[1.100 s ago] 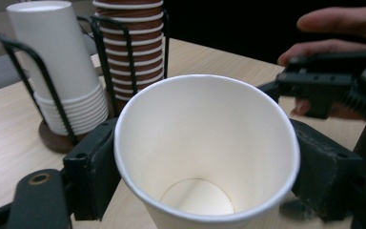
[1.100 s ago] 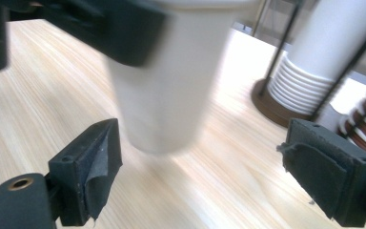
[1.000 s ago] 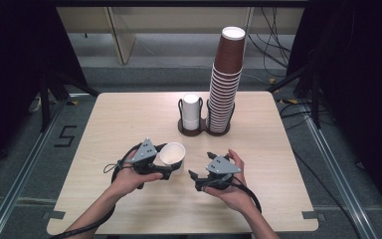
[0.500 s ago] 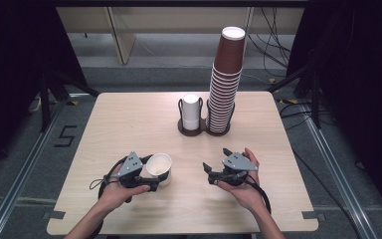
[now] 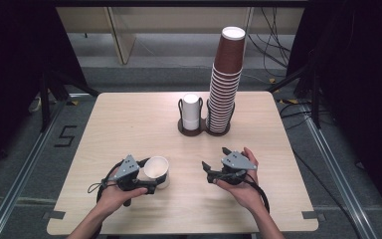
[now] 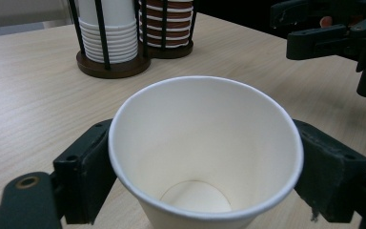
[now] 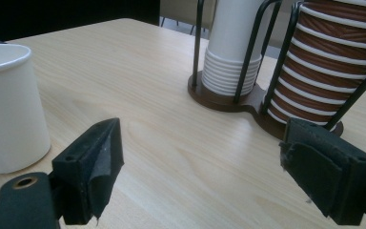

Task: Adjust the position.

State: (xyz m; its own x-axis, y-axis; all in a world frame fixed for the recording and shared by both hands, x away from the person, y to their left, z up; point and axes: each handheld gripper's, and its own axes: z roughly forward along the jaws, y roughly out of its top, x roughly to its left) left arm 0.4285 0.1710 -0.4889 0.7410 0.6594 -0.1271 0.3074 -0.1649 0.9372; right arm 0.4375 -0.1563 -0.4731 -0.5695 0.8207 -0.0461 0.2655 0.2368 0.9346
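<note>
A white paper cup (image 5: 156, 171) stands upright on the wooden table (image 5: 129, 119), near its front left. My left gripper (image 5: 151, 180) is around the cup; its jaws have just been opening. In the left gripper view the cup (image 6: 205, 157) sits round between the two pads (image 6: 93, 171), with a small gap on each side below the rim. My right gripper (image 5: 215, 158) is held open and empty to the right of the cup. In the right gripper view its open jaws (image 7: 209, 162) face the cup holder, and the cup (image 7: 7, 105) stands at the left.
A dark two-ring cup holder (image 5: 199, 132) stands at the table's back middle. It holds a short stack of white cups (image 5: 191, 112) and a tall stack of brown cups (image 5: 224, 84). The table's front edge is just behind both hands.
The left hand has come toward the front left and down with the cup, which now rests on the table. The right gripper has shifted slightly right.
</note>
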